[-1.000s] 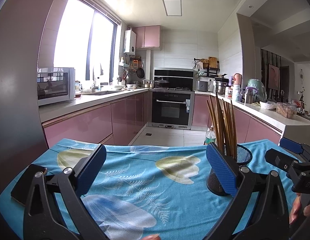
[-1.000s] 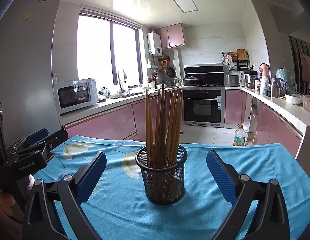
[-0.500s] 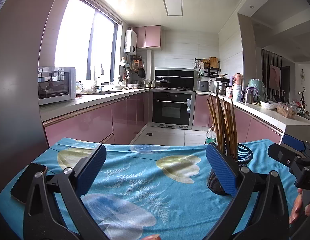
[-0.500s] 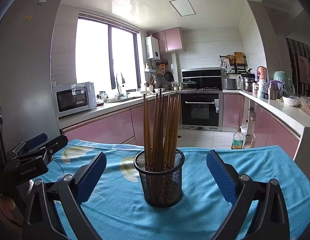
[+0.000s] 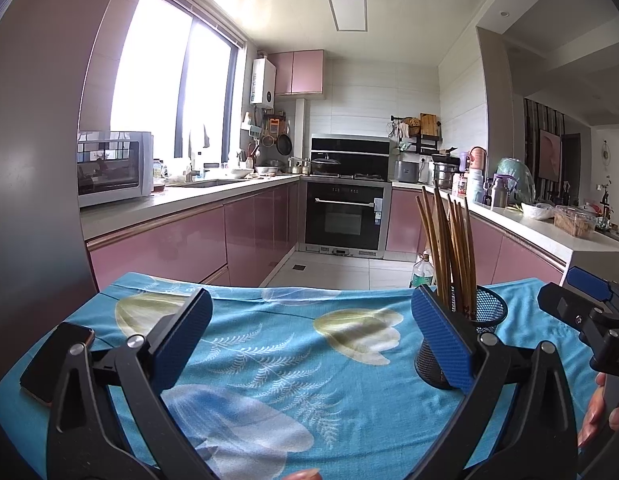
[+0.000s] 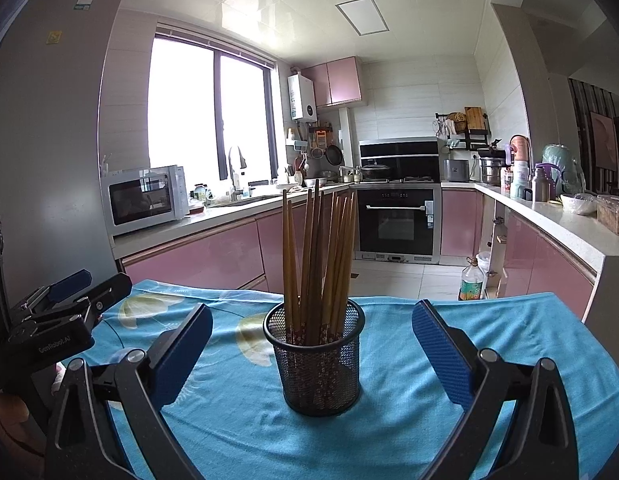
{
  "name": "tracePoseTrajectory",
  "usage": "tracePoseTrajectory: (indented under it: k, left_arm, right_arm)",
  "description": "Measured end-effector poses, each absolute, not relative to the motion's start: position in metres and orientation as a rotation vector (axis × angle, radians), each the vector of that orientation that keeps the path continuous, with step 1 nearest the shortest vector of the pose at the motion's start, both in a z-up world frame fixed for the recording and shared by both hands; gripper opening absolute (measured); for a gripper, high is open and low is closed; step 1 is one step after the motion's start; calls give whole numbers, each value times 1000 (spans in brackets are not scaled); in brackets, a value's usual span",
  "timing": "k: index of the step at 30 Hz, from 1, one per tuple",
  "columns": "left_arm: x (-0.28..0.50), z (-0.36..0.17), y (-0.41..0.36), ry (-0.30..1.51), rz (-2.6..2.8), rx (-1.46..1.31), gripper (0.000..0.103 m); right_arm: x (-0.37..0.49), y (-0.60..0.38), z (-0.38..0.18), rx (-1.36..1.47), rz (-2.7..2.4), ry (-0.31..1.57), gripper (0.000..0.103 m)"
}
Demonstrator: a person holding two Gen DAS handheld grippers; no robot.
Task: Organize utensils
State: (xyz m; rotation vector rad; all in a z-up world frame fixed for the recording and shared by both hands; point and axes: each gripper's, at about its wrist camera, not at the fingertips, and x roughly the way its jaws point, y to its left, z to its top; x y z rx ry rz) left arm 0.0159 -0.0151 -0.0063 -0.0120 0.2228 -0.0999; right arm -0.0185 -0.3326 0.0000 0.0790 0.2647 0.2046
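A black mesh holder (image 6: pixel 318 360) stands upright on the blue floral tablecloth (image 6: pixel 389 420), with several brown chopsticks (image 6: pixel 317 256) standing in it. My right gripper (image 6: pixel 312 354) is open, its blue pads wide on either side of the holder and a little nearer the camera. In the left wrist view the same holder (image 5: pixel 487 312) and chopsticks (image 5: pixel 449 248) show partly behind the right pad. My left gripper (image 5: pixel 311 346) is open over bare cloth, nothing between its fingers. Each gripper appears at the edge of the other's view.
A dark phone (image 5: pixel 55 356) lies on the cloth at the left edge. Beyond the table's far edge is a kitchen with pink cabinets, an oven (image 6: pixel 397 220), a microwave (image 6: pixel 143 198) and a plastic bottle (image 6: pixel 471 284) on the floor. A hand (image 5: pixel 601 416) shows at the lower right.
Both cameras have dropped slightly, so the table and holder sit a little higher in view. The phone has come further into the left wrist view. Both grippers stay open.
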Motion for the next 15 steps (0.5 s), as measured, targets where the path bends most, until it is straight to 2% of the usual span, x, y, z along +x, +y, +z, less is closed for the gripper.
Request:
tracePoseTrajectory:
  k: [15]
  left_arm:
    - [17,-8,-18,230,-101,-13,98]
  right_arm:
    - [-17,-333,1,75,195,260,97]
